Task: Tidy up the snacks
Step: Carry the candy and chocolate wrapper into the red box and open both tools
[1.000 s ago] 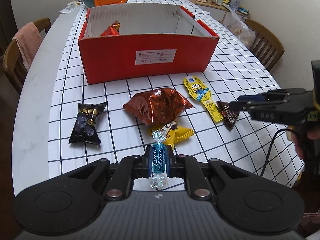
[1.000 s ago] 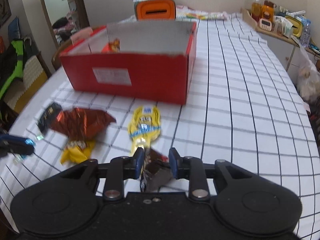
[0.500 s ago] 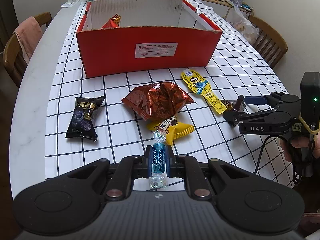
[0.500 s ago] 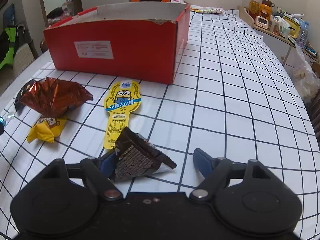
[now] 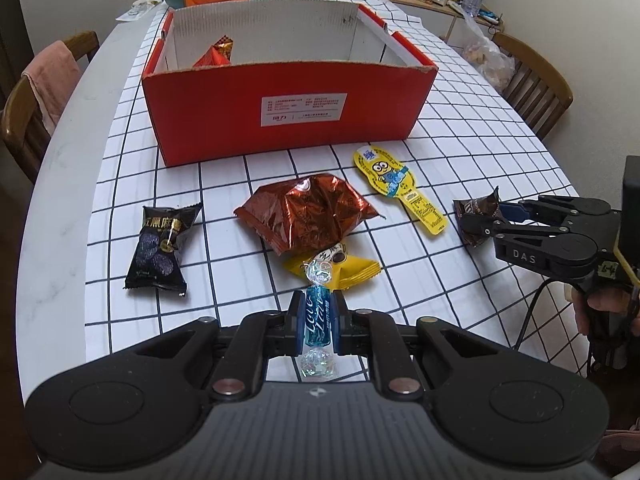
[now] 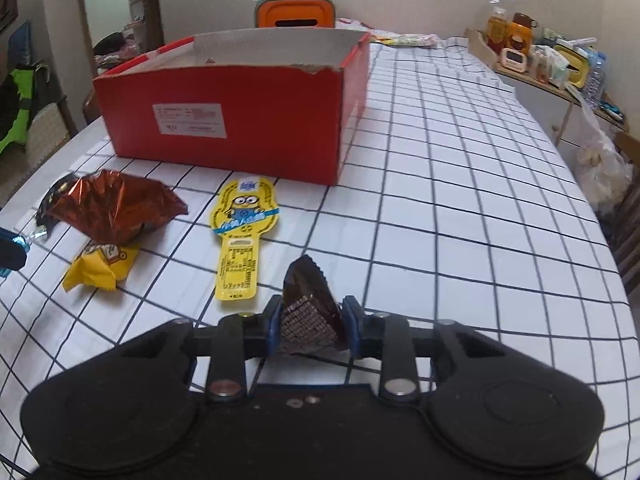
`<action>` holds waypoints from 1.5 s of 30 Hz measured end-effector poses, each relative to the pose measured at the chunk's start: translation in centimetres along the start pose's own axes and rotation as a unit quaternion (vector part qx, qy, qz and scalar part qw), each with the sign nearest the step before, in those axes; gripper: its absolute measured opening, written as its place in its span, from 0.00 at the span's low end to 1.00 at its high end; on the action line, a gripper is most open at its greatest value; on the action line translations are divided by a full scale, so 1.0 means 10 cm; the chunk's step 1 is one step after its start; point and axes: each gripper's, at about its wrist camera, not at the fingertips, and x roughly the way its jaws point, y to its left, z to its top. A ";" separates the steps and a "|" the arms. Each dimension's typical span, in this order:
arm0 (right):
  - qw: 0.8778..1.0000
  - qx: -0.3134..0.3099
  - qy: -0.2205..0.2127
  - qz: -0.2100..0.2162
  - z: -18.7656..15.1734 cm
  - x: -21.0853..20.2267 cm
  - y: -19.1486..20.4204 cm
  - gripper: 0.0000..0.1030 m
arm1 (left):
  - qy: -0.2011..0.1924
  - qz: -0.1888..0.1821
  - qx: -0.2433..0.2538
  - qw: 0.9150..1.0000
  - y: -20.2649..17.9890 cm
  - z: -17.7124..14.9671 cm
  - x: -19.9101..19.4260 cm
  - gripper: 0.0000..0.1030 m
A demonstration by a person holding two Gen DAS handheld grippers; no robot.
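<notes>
Left hand-held gripper (image 5: 317, 324) clamped on blue candy (image 5: 317, 317) mid-body, above table (image 5: 480, 128). Right hand-held gripper (image 6: 311, 326) just closed, pinching dark brown packet (image 6: 310, 312). Both light, crinkly, slippery (probably). Red box (image 5: 288, 116) well beyond.

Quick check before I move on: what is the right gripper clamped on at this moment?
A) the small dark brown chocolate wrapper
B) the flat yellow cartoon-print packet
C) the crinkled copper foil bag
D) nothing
A: in the right wrist view the right gripper has its blue pads closed on the small dark brown chocolate wrapper, lifted off the checked tablecloth.
</notes>
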 end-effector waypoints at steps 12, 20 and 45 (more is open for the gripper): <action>0.999 -0.001 -0.046 0.023 0.46 -0.39 0.07 0.29 | -0.038 -0.001 0.002 0.999 -0.01 0.27 -0.14 0.12; 0.997 -0.011 -0.066 0.047 1.08 -0.35 0.04 0.29 | -0.077 0.023 0.000 0.997 0.02 0.73 -0.20 0.12; 0.993 -0.103 0.002 0.064 2.11 1.01 0.17 0.29 | -0.011 0.131 -0.028 0.991 0.45 2.02 0.80 0.12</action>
